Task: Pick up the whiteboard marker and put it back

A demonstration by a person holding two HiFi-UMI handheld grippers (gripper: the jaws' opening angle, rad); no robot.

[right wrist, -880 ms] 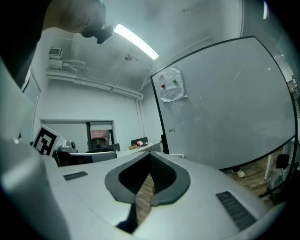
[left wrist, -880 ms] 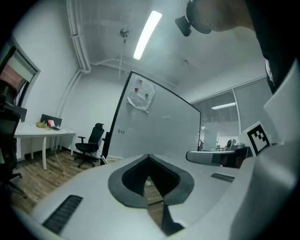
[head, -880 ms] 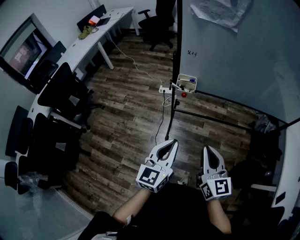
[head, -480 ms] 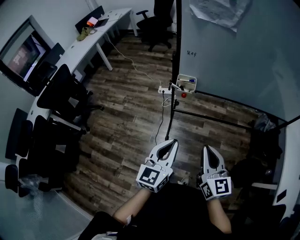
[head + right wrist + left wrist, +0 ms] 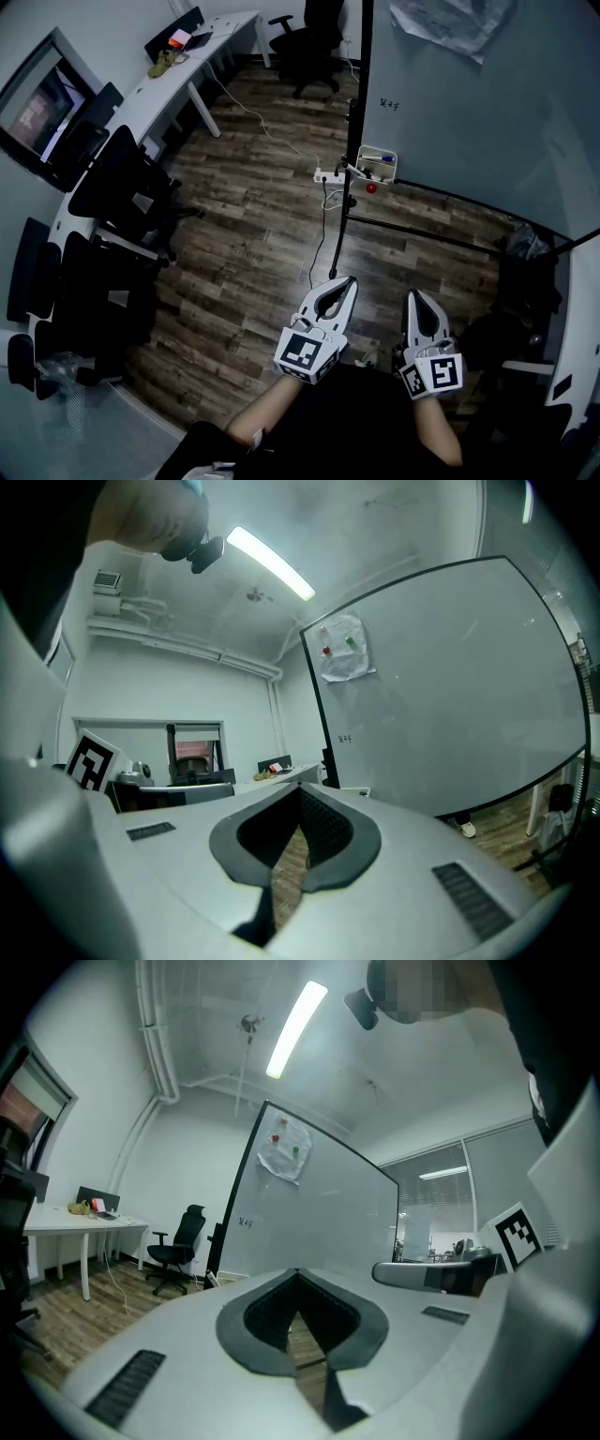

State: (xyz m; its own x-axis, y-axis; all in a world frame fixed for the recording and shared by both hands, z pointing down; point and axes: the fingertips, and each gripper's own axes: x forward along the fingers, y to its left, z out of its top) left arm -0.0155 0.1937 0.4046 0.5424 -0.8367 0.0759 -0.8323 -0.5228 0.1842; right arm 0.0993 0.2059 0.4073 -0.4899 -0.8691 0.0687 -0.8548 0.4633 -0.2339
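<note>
Likely a light, stiff item: the whiteboard marker [image 5: 383,159] reads as a short plastic barrel, smooth and a bit slick, not fragile. It is too small in the head view to tell cap from body; only a dark bluish streak shows.

- Best hold, by judgement: across the middle of the barrel, pads square to its length, so it neither pivots nor squirts out. A light squeeze should be enough.
- Location: the marker lies in a small white holder box [image 5: 375,172] fixed at the lower left edge of the whiteboard [image 5: 469,112], upper centre of the head view. A red magnet [image 5: 371,187] sits just below the box. Other items in the box cannot be made out.
- Left gripper [image 5: 345,283]: lower centre of the frame, jaws pressed together at the tips, nothing between them; only wood floor [image 5: 262,234] shows through the hollow behind the tips.
- Right gripper [image 5: 414,296]: just to the right of the left one, jaws likewise pressed together and empty.
- Relation: both grippers are held level near the person's body and point up-frame toward the board. The marker is well apart from both, above them and roughly in line with the gap between the two.
- Either gripper would need to spread its jaws before reaching the box.
</note>
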